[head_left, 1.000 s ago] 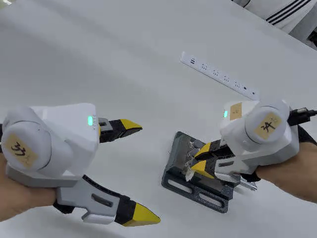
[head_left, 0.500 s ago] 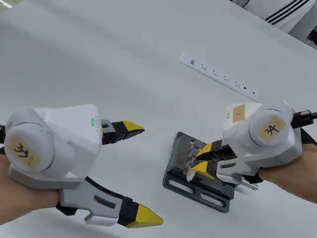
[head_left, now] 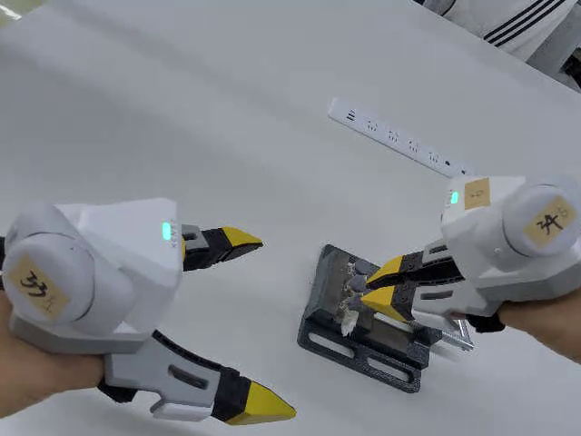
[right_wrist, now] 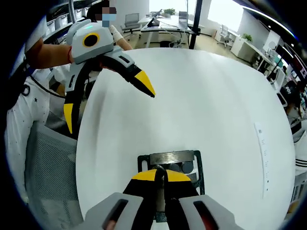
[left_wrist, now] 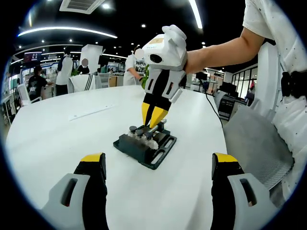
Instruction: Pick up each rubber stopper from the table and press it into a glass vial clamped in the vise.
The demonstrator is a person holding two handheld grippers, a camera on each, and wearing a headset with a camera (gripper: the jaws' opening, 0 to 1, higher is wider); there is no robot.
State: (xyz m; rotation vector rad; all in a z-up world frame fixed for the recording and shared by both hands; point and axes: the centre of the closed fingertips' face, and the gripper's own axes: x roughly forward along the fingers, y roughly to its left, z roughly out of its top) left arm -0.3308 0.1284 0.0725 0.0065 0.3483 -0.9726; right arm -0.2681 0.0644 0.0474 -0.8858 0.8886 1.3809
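Note:
A dark vise (head_left: 349, 345) sits on the white table and clamps small glass vials (left_wrist: 139, 135), some capped with grey stoppers. My right gripper (head_left: 370, 287) hovers at the vise's right side, its yellow tips close together on a small dark rubber stopper (right_wrist: 159, 171). In the left gripper view the right gripper (left_wrist: 153, 116) points down just above the vise (left_wrist: 144, 146). My left gripper (head_left: 254, 322) is wide open and holds nothing, left of the vise. It also appears in the right gripper view, left gripper (right_wrist: 108, 109) beyond the vise (right_wrist: 168, 157).
A white power strip (head_left: 399, 138) lies on the table behind the vise. A grey mesh chair (left_wrist: 254, 139) stands at the table's edge. People stand in the room's background.
My right gripper has drawn back to the right and slightly up from the vise. The left gripper has stayed open, barely shifting.

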